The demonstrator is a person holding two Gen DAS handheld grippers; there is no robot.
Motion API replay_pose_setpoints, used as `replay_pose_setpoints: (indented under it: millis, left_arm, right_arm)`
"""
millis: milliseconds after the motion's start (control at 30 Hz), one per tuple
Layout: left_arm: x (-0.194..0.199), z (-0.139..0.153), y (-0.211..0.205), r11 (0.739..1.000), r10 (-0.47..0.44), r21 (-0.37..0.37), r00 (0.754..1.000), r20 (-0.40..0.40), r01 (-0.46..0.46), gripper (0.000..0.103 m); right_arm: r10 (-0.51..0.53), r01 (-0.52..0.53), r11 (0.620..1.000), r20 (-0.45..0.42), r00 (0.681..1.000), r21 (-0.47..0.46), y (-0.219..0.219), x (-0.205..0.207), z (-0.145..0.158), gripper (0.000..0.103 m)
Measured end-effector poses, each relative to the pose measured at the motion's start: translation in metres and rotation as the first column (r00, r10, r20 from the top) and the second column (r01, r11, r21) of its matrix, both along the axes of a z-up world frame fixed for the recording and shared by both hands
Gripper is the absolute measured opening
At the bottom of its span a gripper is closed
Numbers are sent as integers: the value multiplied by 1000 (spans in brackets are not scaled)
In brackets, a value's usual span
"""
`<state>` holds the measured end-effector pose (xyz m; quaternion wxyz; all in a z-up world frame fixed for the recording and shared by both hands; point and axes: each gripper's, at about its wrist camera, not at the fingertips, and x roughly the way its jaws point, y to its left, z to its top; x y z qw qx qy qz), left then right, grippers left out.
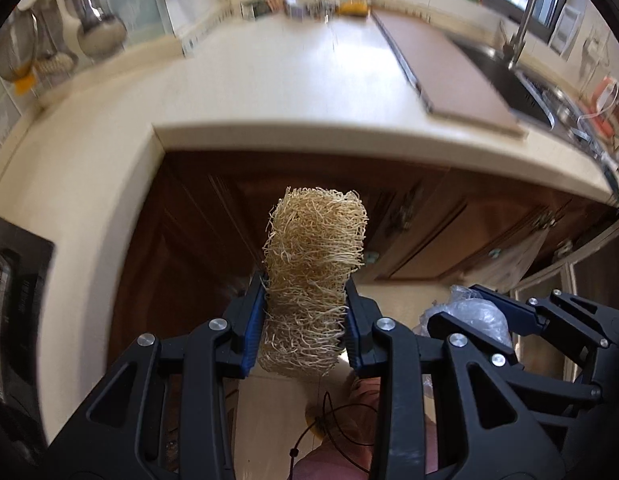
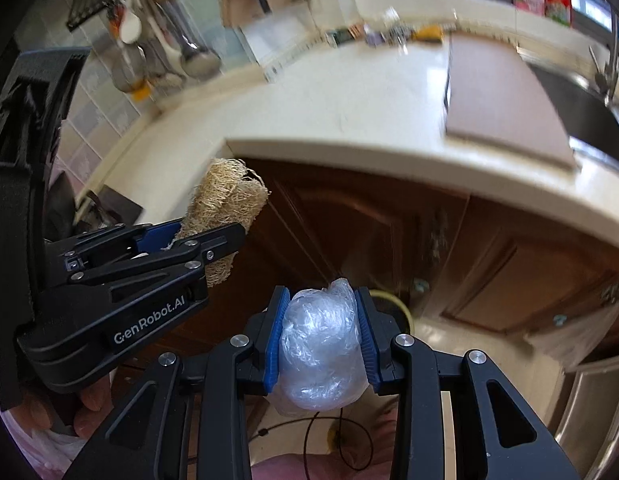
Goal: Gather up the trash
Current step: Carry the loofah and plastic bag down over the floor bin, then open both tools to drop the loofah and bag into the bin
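Left hand-held gripper closed firmly on a loofah sponge, blue pads pressing both its sides, the sponge upright and sticking out past the fingertips. Right hand-held gripper closed on a crumpled ball of clear plastic wrap, squeezed between its blue pads. Both held side by side, near each other, in the air above the floor, in front of the cream bench and not touching it. Brown wooden cabinet doors under the bench edge. Pale cutting board lying on the bench, just beside the steel sink with its faucet. Ladles and strainers hanging on the tiled wall at left. Small blurred items at the far end of the bench, too unclear to name.
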<state>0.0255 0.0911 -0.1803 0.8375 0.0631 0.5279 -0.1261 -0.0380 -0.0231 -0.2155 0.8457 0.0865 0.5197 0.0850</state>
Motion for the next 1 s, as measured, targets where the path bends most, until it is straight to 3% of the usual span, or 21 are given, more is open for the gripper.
replay_pose_setpoints:
  millis: [167,400,600,667,800,900,967,1000]
  left_arm:
    - [8,-74,-3,1000,24,-8,996,-81,-25,31]
    - [28,-201,3,996,81,-5,974,-212,-84,32]
    - [47,-275,5,996,83,-1,964,-251,-87,34]
    - [52,-294,6,996,81,-9,957,-279,-87,38]
    - [58,-324,6,996,83,-1,937,-338,-89,46]
    - [62,-336,8,996,94,29,935,-342,-89,61]
    - [64,-342,13,994,105,31,931,-349,-100,73]
    - [64,-343,13,994,111,26,930,-350,-109,74]
  right_arm:
    - [-27,29,999,-101,994,14,-10,0,-79,33]
    - [-34,35,999,-204,978,3,-19,13,-196,33]
    - [-63,69,998,-254,965,14,-26,33,-283,33]
    - [-66,75,997,-270,961,23,-28,40,-303,34]
    - [-71,87,995,-306,949,39,-32,61,-331,47]
    - [-93,108,994,-303,949,34,-35,71,-337,58]
    - [-95,110,993,-303,948,34,-38,74,-339,59]
    - [-95,109,993,-302,949,32,-39,75,-340,60]
